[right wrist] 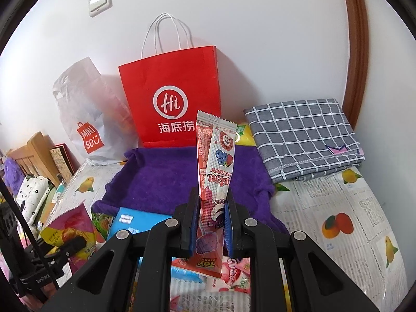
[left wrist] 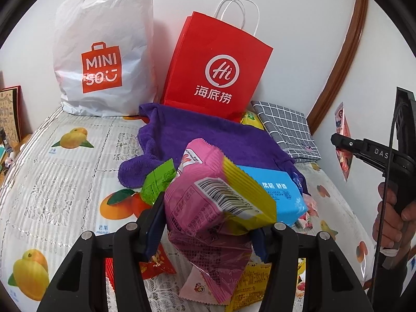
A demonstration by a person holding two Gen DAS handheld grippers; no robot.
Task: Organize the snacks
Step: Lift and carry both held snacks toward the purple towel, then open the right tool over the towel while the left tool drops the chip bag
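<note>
Snack packets are gripped in both grippers above a table covered with a fruit-print cloth (left wrist: 65, 182).

Left gripper (left wrist: 208, 230): a pink snack packet (left wrist: 197, 205) with a yellow-edged barcode end is seated between the jaws, which are clamped on it from both sides. The packet projects forward past the fingertips and hangs below them. Behind it, a blue pack (left wrist: 275, 189) and a green packet (left wrist: 158, 182) are seen on the near edge of a purple towel (left wrist: 208, 132). A red packet (left wrist: 156, 262) and a yellow packet (left wrist: 249, 286) are located beneath the gripper on the cloth.

Right gripper (right wrist: 210, 223): a slim stick packet (right wrist: 215, 161) with berry artwork is held upright, its lower half pinched between the closed jaws and its upper half standing clear above them. More pink-and-white packets (right wrist: 234, 275) are visible below, on the cloth.

Surroundings: a red paper bag (right wrist: 171, 98) with white handles is stood against the wall directly behind the towel. A white plastic bag (left wrist: 104, 52) is placed to its left. A folded grey checked cloth (right wrist: 304, 137) is laid to the right, with a yellow packet partly hidden between it and the red bag. In the left view, the right gripper and the hand (left wrist: 392, 223) holding it are seen at the right edge.
</note>
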